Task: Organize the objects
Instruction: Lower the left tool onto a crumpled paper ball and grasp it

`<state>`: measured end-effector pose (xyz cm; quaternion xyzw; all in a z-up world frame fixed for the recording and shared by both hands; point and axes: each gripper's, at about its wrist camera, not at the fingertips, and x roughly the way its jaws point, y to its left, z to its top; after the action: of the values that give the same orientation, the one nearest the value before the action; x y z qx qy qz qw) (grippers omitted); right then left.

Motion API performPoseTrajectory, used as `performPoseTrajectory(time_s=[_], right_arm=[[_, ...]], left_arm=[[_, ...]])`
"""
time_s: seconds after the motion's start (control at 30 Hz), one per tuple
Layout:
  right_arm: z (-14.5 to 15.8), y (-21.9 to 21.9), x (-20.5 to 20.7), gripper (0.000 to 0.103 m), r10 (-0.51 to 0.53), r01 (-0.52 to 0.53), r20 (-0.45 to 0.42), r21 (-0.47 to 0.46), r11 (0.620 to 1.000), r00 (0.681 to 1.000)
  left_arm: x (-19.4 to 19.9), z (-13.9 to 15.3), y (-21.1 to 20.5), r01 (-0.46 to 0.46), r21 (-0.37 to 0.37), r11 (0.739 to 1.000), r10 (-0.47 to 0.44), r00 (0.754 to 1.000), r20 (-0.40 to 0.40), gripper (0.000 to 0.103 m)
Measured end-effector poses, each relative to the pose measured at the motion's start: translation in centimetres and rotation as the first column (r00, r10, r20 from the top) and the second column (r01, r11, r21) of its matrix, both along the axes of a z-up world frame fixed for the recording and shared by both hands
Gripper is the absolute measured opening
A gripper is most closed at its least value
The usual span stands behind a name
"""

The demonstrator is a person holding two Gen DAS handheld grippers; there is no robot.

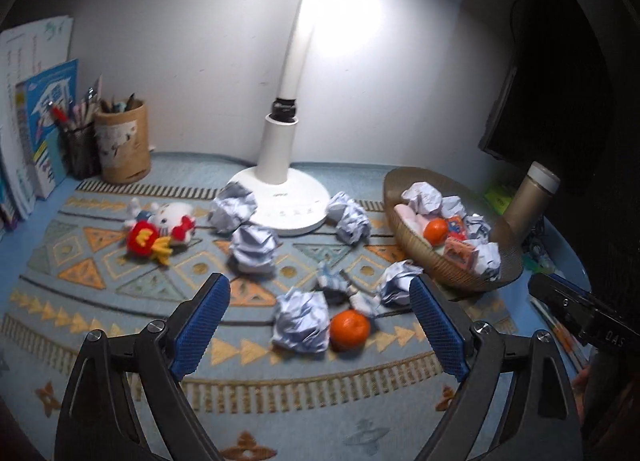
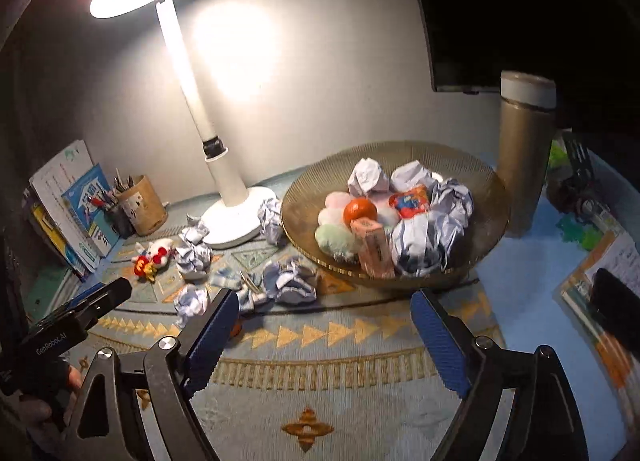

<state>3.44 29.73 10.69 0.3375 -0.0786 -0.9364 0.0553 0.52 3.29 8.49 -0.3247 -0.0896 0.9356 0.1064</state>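
1. Grippers come first, nearest the cameras: the left gripper hangs over the patterned mat with its blue pads spread wide and nothing pressed between them; the right gripper is likewise released and empty, its fingers framing a bare stretch of mat.
2. Both tools point downward at a slant toward the desk. In the right wrist view the left tool's black body shows at the lower left, with part of a hand on its handle.
3. Just beyond the left gripper's fingers lie a loose orange and a crumpled paper ball, touching each other. I judge these the likeliest next pick, since they sit between the spread pads' line of sight.
4. Farther on, more paper balls lie scattered on the mat, with some small blurred items among them that I cannot identify, and a plush toy lies to the left.
5. Beyond those, the bowl on the right already holds several paper balls, an orange, a pink box and soft pastel items, so the sorting looks partly done.
6. Farthest back stand the lamp, a pen holder, books and a flask, all apparently out of play.
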Motion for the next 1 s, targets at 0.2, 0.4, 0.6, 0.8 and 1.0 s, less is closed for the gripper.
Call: performPoseTrajectory(time_s=[0.2,0.4,0.6,0.8,1.0], right_arm=[[-4.9,-1.8,-0.8,0.087,-0.040,0.035,0.038,0.123,0.992,0.998],[-6.1,-2.1,-0.8,0.087,-0.056,0.051,0.030,0.159,0.986,0.998],[-6.0,-4.6,0.0,0.087,-0.036,0.041,-0.022,0.291,0.956,0.999],[-6.0,-3.9,-0.4,0.087,-0.044,0.043,-0.005,0.258,0.965,0.999],[-6.1,-4.7,-0.4,0.082,0.008,-0.010,0.008,0.269,0.963,1.000]], left_arm=[[1.6,-5.7,-4.0,-0.085,0.026,0.996,0.085,0.996,0.034,0.091],[1.1,-6.6,-4.7,-0.086,0.085,0.993,0.080,0.994,0.073,0.091],[1.4,-6.5,-3.9,-0.071,0.045,0.996,0.068,0.996,0.058,0.091],[1.4,-6.6,-3.6,-0.059,0.028,0.998,0.057,0.996,0.063,0.091],[1.3,-6.7,-3.7,-0.048,0.041,0.998,0.045,0.996,0.075,0.091]])
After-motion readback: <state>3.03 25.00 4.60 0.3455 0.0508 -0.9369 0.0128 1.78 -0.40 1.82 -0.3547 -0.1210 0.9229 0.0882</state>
